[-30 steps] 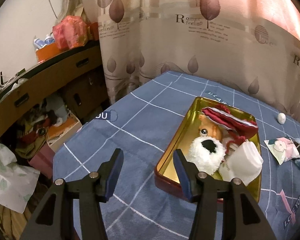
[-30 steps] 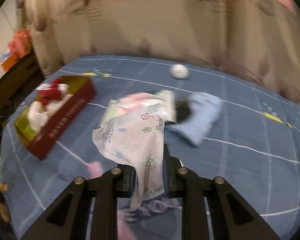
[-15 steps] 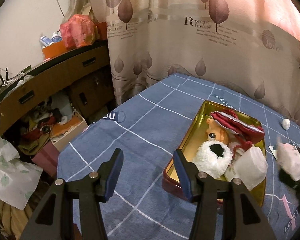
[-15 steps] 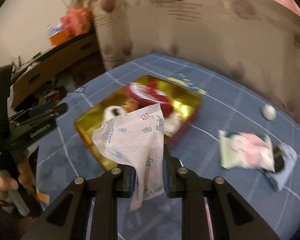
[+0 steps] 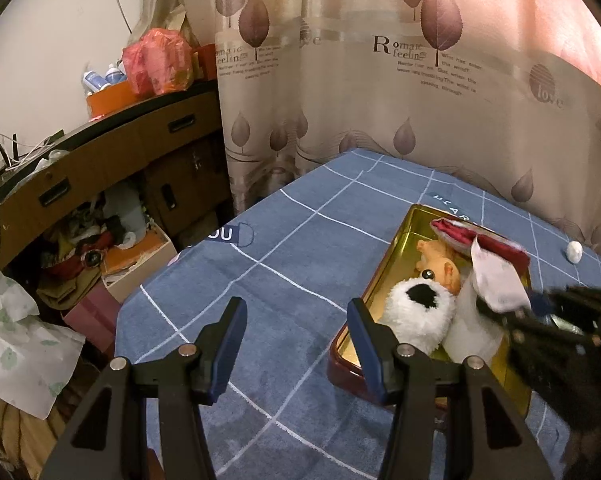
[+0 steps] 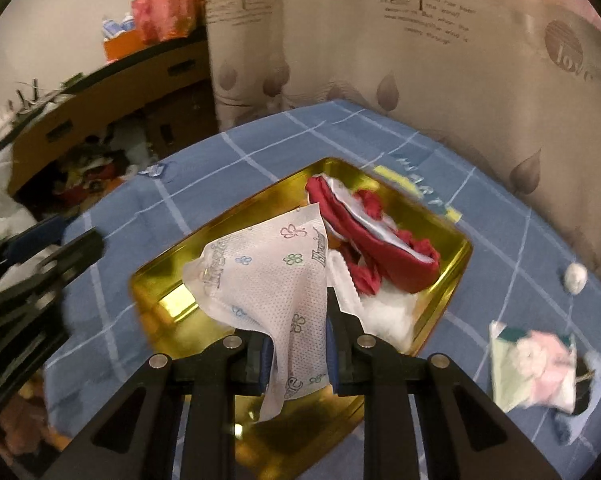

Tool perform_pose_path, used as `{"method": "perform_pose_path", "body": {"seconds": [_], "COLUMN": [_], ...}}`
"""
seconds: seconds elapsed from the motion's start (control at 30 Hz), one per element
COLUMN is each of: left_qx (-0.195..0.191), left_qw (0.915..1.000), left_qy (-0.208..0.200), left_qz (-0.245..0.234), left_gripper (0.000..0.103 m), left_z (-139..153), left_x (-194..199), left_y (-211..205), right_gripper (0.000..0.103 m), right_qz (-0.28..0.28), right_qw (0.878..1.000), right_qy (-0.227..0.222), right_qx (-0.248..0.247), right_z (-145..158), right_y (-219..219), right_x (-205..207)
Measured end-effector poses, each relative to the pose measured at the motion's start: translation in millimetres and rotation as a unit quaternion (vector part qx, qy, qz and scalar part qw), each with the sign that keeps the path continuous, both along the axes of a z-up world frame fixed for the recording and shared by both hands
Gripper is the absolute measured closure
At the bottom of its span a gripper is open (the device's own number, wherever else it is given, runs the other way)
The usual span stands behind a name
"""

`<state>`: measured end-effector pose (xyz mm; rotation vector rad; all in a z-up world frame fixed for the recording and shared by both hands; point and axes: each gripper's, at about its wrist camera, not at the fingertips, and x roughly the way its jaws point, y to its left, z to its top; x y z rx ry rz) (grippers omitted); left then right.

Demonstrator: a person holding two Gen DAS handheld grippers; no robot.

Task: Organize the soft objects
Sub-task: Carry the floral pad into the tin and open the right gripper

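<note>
A gold tin tray (image 5: 396, 256) (image 6: 164, 284) with red outer walls sits on the blue checked cloth. It holds a red and white cloth (image 5: 496, 242) (image 6: 364, 224), a white fluffy toy (image 5: 416, 312), an orange plush face (image 5: 440, 268) and a white soft item (image 5: 472, 332). My right gripper (image 6: 296, 354) is shut on a white flower-print tissue pack (image 6: 268, 284) (image 5: 500, 280) and hangs over the tray. My left gripper (image 5: 296, 344) stands open and empty over the cloth at the tray's near-left corner.
A pink and white packet (image 6: 532, 368) lies on a blue cloth item (image 6: 592, 396) right of the tray, a small white ball (image 6: 575, 277) (image 5: 575, 251) beyond. A curtain (image 5: 380, 80) hangs behind. A wooden cabinet (image 5: 100, 168) and floor clutter (image 5: 84, 256) stand past the left edge.
My right gripper has carried the tissue pack leftward from over the packet and blue cloth item to above the tray, entering the left wrist view. The left gripper stays put.
</note>
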<state>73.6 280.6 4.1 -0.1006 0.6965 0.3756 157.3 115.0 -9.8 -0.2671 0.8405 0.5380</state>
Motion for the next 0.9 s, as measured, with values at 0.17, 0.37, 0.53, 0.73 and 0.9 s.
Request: {"method": "perform_pose_path", "body": {"seconds": [0.17, 0.37, 0.53, 0.73, 0.9], "left_qx": [-0.006, 0.003, 0.001, 0.002, 0.001], "left_qw": [1.0, 1.0, 1.0, 0.9999, 0.9999], "left_qy": [0.004, 0.002, 0.001, 0.001, 0.006], "left_qz": [-0.004, -0.009, -0.01, -0.013, -0.014], "left_gripper": [0.05, 0.05, 0.05, 0.05, 0.05], "left_z": [-1.4, -2.0, -2.4, -1.8, -1.6], "left_x": [2.0, 3.2, 4.2, 2.8, 3.8], "left_y": [0.0, -3.1, -3.8, -3.5, -4.8], "right_gripper": [0.083, 0.074, 0.046, 0.03, 0.026], "right_qz": [-0.025, -0.02, -0.013, -0.01, -0.012], "right_qw": [1.0, 1.0, 1.0, 1.0, 0.999], "right_qy": [-0.002, -0.006, -0.004, -0.019, -0.025], "right_qx": [-0.01, -0.019, -0.004, 0.016, 0.04], "right_z": [-4.2, -8.1, -5.1, 13.7, 31.5], "right_y": [2.4, 5.9, 1.5, -6.2, -20.4], "right_x": [25.8, 26.5, 18.8, 3.8, -6.7]}}
